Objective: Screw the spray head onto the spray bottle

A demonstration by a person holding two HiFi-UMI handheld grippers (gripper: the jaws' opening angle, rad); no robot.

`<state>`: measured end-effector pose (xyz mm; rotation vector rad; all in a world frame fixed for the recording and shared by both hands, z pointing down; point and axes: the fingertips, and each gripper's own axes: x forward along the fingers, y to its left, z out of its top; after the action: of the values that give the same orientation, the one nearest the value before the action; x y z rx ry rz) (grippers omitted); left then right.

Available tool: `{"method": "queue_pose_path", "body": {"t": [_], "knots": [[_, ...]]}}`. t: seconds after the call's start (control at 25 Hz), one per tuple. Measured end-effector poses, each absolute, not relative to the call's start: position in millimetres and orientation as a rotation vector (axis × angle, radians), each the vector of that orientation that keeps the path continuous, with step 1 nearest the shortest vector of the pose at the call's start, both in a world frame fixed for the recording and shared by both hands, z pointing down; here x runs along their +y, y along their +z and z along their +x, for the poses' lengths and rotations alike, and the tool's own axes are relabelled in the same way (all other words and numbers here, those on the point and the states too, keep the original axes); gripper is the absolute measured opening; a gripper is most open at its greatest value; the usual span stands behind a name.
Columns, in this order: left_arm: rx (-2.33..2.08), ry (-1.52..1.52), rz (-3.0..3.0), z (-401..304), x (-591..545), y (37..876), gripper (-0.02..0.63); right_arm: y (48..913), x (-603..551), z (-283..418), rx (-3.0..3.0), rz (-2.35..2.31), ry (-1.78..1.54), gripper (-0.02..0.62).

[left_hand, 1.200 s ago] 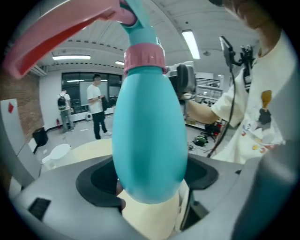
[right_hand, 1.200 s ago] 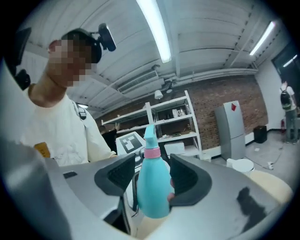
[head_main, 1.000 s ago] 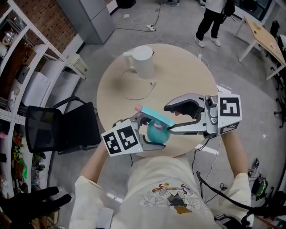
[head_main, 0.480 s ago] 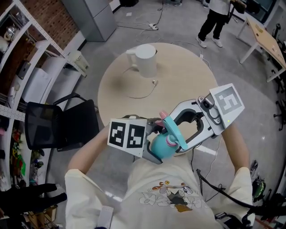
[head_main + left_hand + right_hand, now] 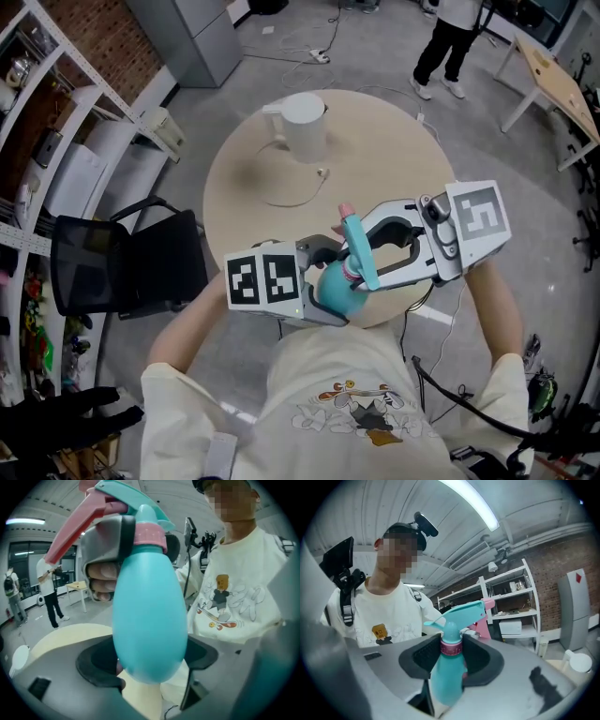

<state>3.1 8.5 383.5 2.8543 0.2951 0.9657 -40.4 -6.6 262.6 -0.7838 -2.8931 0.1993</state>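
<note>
Head view: left gripper [image 5: 321, 279] jaws clamp spray bottle [image 5: 334, 291]; right gripper [image 5: 354, 270], level, jaws closing onto spray head [image 5: 359, 246].

text: none legible | labels, numbers, signs: none can be read

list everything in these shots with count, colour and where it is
spray bottle: 1, teal, held above the table's near edge
spray head: 1, teal with pink trigger and collar, on the bottle's neck
table: 1, beige, round, centre
jug: 1, white, table's far side
chair: 1, black, left of table
shelf: 1, white, far left
cabinet: 1, grey, top left
desk: 1, light wood, top right
bystander: 1, dark trousers, top
left hand-held gripper: 1, grey, shut on bottle's body
right hand-held gripper: 1, grey, jaws just closed onto the pink collar
</note>
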Motion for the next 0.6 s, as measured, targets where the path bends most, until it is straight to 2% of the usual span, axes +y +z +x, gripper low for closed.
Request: {"method": "queue_pose_path", "body": {"t": [0.32,0.6], "knots": [[-0.288,1.015,2.726,-4,-39,403,0.416,288,-52,-39,-2.903,-0.319,0.194,0.141],[-0.609,1.018,2.705,-8,-63,408,0.416,289,-66,-43,-2.942,-0.008,0.166,0.140]]}}
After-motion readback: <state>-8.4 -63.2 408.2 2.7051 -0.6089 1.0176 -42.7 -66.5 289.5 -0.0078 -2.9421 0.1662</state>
